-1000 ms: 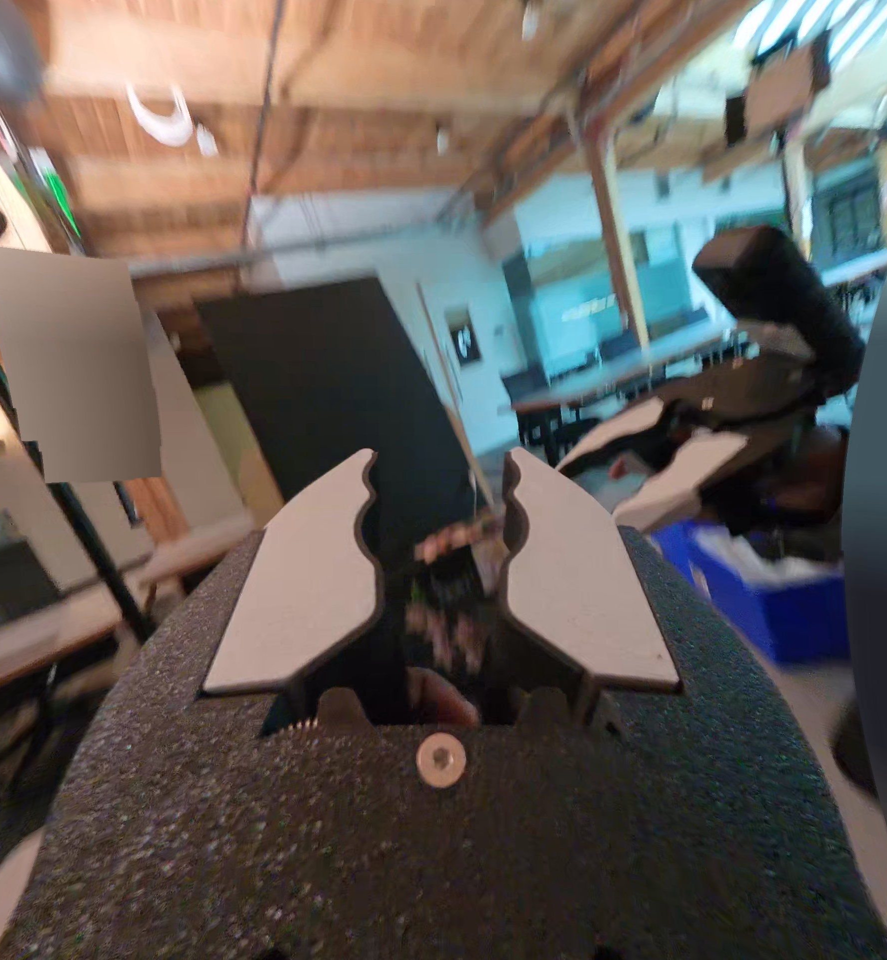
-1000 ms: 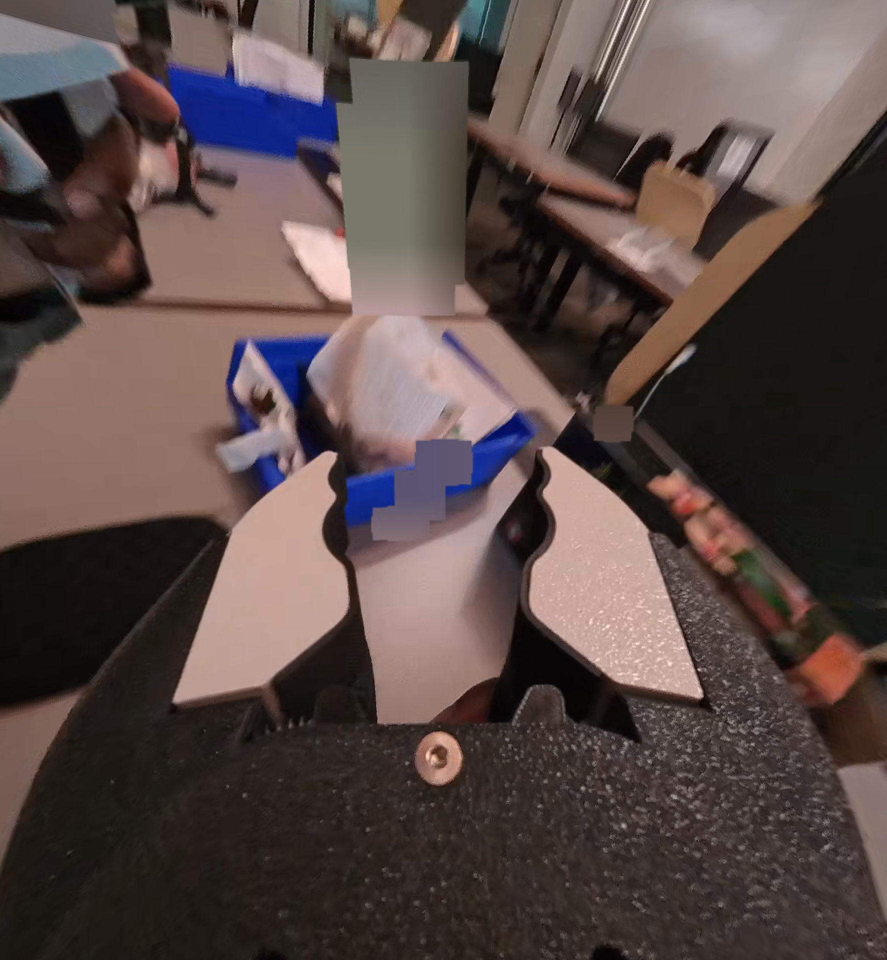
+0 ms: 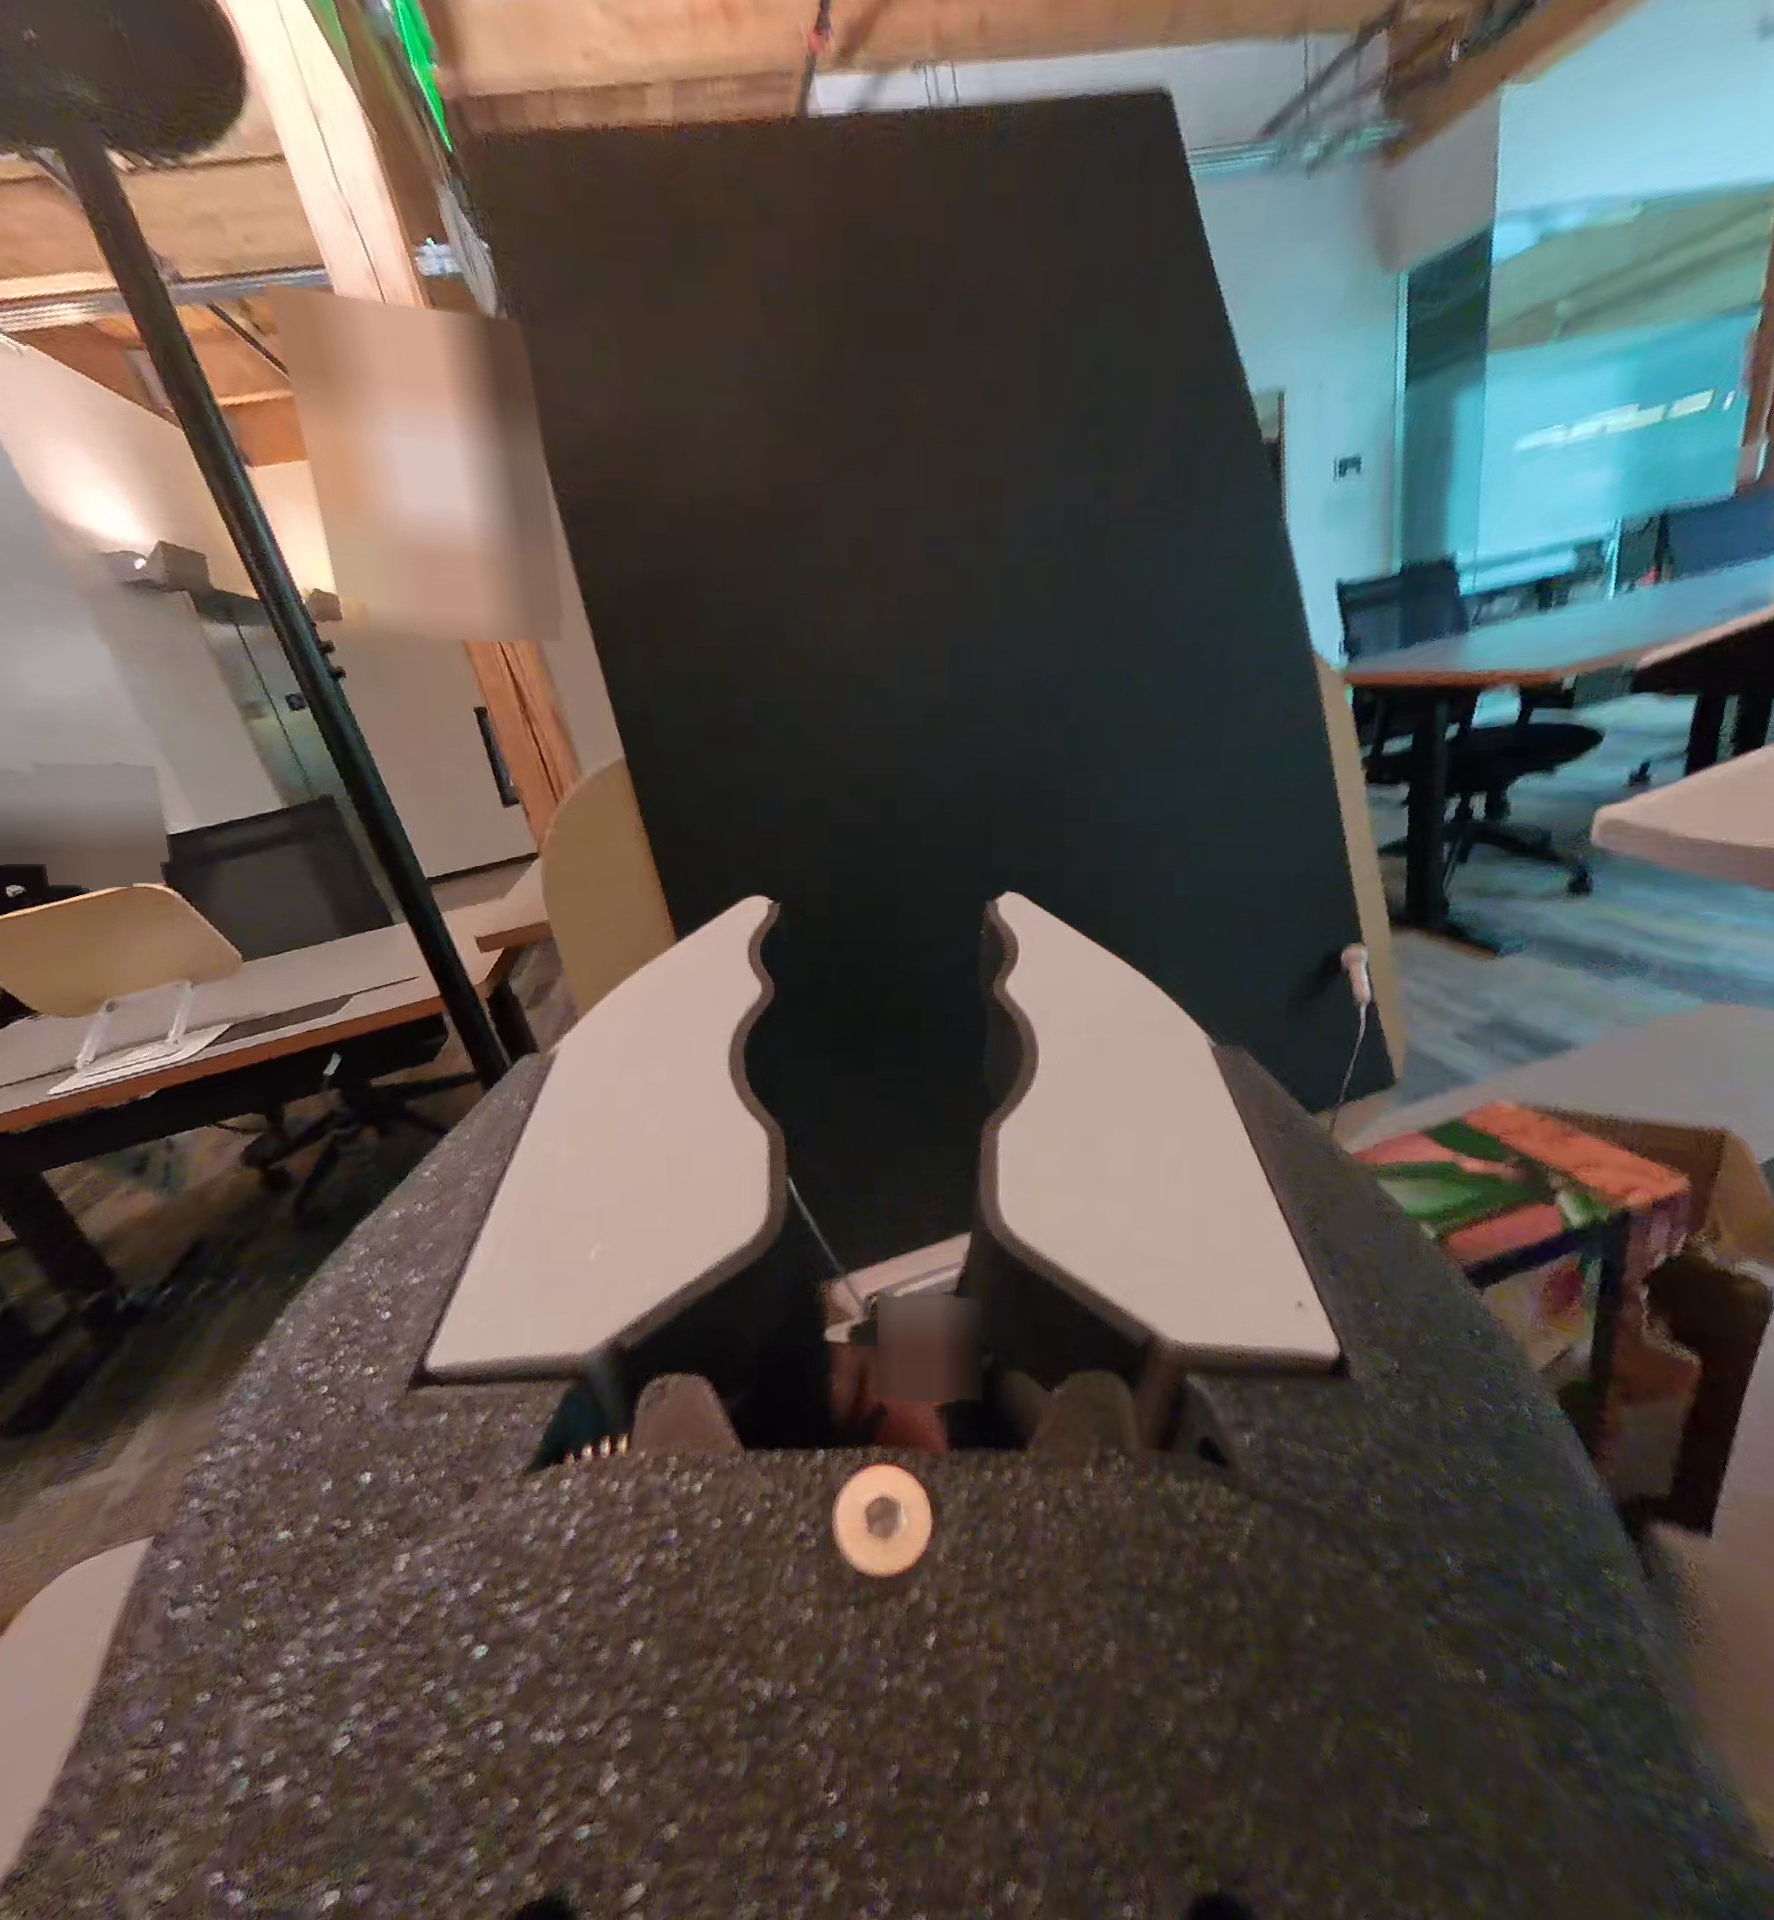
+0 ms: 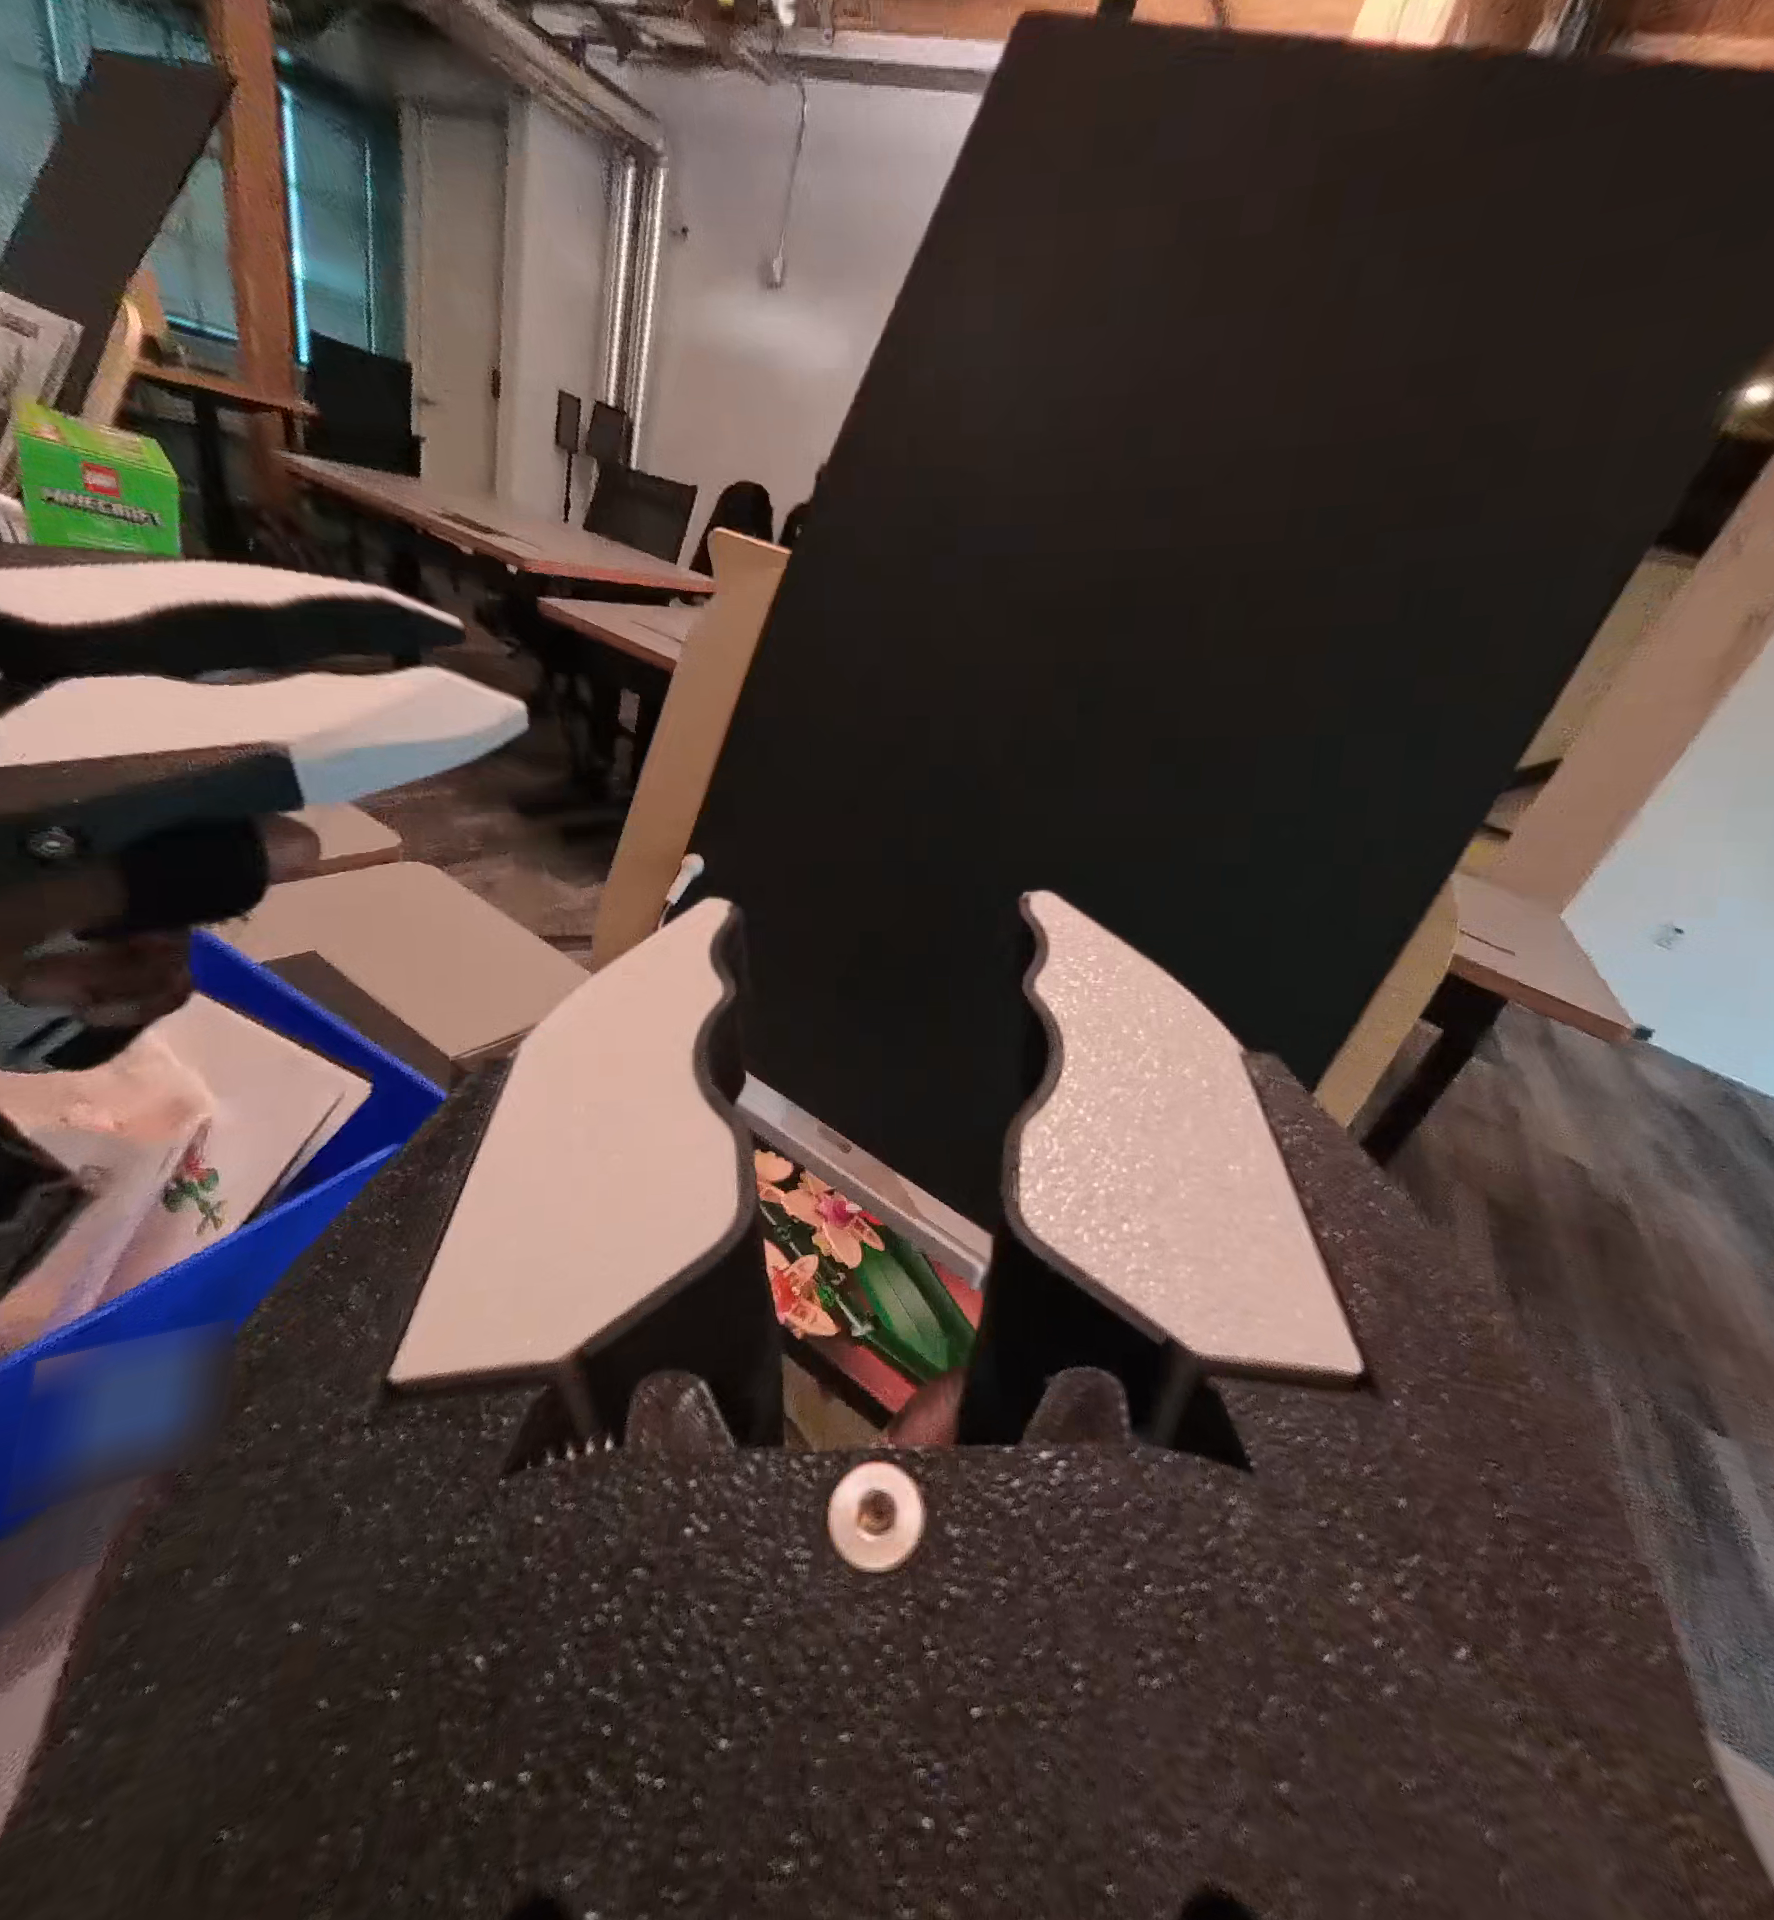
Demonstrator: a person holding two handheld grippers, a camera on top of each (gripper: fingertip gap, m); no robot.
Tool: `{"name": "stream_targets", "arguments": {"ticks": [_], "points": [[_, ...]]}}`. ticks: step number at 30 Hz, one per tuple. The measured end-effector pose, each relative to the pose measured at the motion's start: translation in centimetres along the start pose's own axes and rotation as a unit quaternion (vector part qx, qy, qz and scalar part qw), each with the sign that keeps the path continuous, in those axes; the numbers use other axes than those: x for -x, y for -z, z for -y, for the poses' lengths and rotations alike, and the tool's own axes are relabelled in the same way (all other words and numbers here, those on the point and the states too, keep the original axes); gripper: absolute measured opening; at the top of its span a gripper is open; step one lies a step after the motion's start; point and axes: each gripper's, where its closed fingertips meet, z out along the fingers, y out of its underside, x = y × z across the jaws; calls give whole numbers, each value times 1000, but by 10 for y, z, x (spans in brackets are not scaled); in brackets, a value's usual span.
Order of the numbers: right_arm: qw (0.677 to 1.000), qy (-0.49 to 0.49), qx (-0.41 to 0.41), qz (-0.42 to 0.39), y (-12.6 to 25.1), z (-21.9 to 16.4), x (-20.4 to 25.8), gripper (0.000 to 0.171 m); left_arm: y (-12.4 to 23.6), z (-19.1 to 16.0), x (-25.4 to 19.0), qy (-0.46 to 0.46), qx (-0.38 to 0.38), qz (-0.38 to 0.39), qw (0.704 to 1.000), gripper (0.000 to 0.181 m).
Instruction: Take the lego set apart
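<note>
No built lego model shows. A lego box printed with pink flowers and green leaves [image 4: 862, 1278] lies low between my right fingers, at the foot of a black board. The same box [image 3: 1517, 1195], with a torn cardboard end, lies right of my left gripper in the left wrist view. My left gripper [image 3: 883, 914] is open and empty, facing the black board. My right gripper [image 4: 878, 909] is open and empty, held above the box. The left gripper [image 4: 493, 673] also shows at the left of the right wrist view, its jaws slightly apart.
A tall black board [image 4: 1278, 520] stands close ahead. A blue bin [image 4: 343, 1039] with papers and bags sits at the left, below the left gripper. A green lego box [image 4: 98, 488] stands far left. A black pole [image 3: 270, 582] rises left. Desks and chairs fill the room behind.
Both views have swung to face the black board. The left view tilted down from the ceiling. The right view turned right, away from the blue bin. Both grippers stay open.
</note>
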Motion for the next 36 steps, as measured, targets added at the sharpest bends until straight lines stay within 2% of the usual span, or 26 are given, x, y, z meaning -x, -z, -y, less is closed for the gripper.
{"name": "stream_targets", "arguments": {"ticks": [3, 6, 9, 12, 15, 19, 20, 24, 26, 28, 31, 33, 36], "points": [[999, -18, 30, 25, -10, -16, 13, 51, 0, -16, -15, -7, 40, -24, 999, 36], [994, 20, 90, 54, -15, -31, 40, 55, 1, -14, -40, 0, 42, -60, 997, 36], [986, 48, 134, 85, -20, -46, 61, 56, -5, -25, -56, -35, 74, -76, 994, 37], [975, 46, 196, 93, -16, -69, 60, 58, -10, -44, -55, -21, 115, -89, 989, 37], [977, 26, 195, 86, -12, -66, 52, 61, -8, -47, -63, 0, 128, -124, 984, 39], [963, -3, 263, 60, 4, -79, 33, 93, 16, -41, -64, -23, 176, -152, 972, 50], [962, -13, 268, 54, 11, -82, 28, 95, 23, -39, -64, -40, 188, -164, 968, 54], [953, -59, 294, 34, 42, -100, 15, 104, 39, -34, -60, -125, 232, -213, 941, 72], [951, -83, 295, 28, 57, -107, 15, 105, 44, -38, -64, -170, 257, -251, 918, 83], [947, -91, 306, 23, 72, -115, 18, 106, 48, -53, -64, -205, 314, -270, 887, 102], [942, -74, 327, 26, 91, -123, 26, 115, 53, -77, -56, -270, 395, -263, 838, 125], [938, -54, 341, 21, 105, -129, 29, 128, 52, -85, -56, -315, 402, -263, 818, 135], [954, -18, 300, 3, 123, -126, 40, 142, 50, -98, -59, -365, 398, -250, 804, 145]]}}
